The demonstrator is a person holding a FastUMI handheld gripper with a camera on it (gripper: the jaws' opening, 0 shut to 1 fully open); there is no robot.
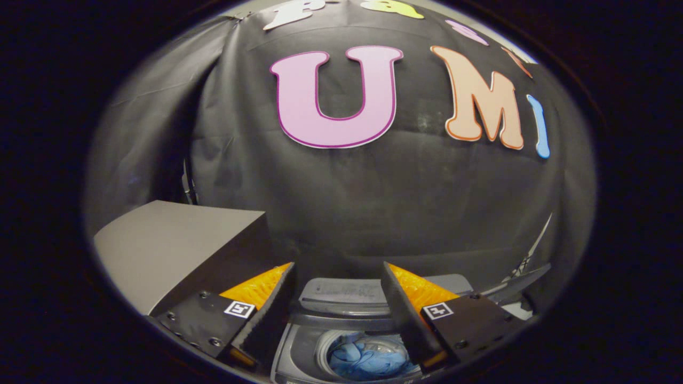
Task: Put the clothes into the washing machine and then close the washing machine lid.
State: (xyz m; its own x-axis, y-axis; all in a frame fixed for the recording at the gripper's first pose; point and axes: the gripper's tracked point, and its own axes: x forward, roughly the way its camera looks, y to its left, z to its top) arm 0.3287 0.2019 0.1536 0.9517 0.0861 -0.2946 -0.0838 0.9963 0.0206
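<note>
Claw [339, 288] spread wide, holding nothing, above the washer [299, 352]; blue clothes [368, 357] lie in the drum below, between its fingers, lid [341, 296] raised.

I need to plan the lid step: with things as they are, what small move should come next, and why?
Probably reach the open, empty gripper forward to the raised lid beyond its fingers. The blue clothes already lie in the washing machine's drum below, so closing the lid looks like what remains.
</note>
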